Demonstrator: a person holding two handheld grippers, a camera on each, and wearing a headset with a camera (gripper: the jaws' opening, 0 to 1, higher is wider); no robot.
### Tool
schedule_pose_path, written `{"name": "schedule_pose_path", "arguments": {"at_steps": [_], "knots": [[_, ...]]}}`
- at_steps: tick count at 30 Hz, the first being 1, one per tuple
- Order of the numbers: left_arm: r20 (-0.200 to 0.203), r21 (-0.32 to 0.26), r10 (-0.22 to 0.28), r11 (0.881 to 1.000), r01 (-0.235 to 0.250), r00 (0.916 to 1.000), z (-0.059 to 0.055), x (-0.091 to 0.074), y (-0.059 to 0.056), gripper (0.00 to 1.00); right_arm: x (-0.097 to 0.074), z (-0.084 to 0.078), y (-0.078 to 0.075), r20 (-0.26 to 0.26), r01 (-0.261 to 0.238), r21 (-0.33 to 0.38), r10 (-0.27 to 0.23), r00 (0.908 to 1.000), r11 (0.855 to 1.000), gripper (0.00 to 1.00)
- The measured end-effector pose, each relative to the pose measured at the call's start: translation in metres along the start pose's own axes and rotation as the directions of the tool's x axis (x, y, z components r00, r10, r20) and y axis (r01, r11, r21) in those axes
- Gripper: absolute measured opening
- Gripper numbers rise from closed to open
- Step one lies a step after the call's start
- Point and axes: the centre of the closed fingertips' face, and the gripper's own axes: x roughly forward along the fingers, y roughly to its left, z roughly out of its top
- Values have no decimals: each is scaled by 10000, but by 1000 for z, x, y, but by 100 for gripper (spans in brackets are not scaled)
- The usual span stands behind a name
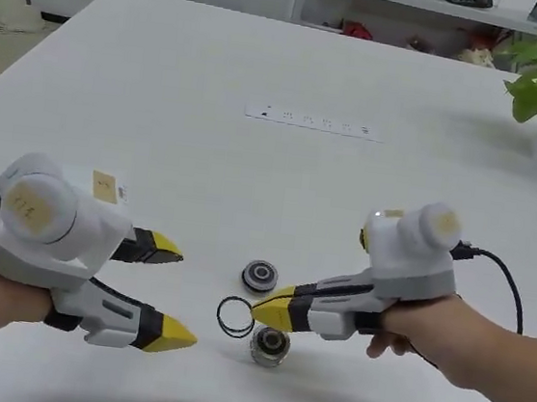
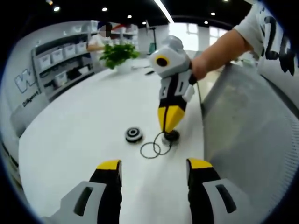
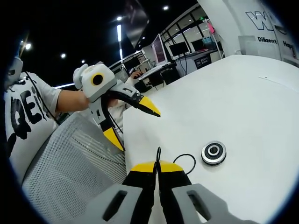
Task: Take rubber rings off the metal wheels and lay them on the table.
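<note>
Left tongs hover spread apart; right tongs pinch a rubber ring.

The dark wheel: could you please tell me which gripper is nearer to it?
Right. The right gripper, shut on a ring, has its tips just on the near side of the wheel. The left gripper, open, sits well off to the wheel's left.

Three cameras crowding the near edge of the bench
The head view is looking down and forward over the left tool and right tool; the left gripper view is skimming low toward the right tool, the right gripper view is facing back at the left tool; all three are sharing the black-rimmed wheel and rubber ring.
</note>
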Motion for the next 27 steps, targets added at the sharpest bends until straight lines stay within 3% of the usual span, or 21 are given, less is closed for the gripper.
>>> {"name": "schedule_pose_path", "arguments": {"at_steps": [15,27], "knots": [[-40,-350,558,9978,-559,9984,-14,-19,15,58,28,2,1,-161,-217,-67,215,9996,9997,0],[-137,-491,587,9970,-593,9982,-20,-19,13,58,35,-4,-7,-322,82,6,-82,9994,10000,0]]}}
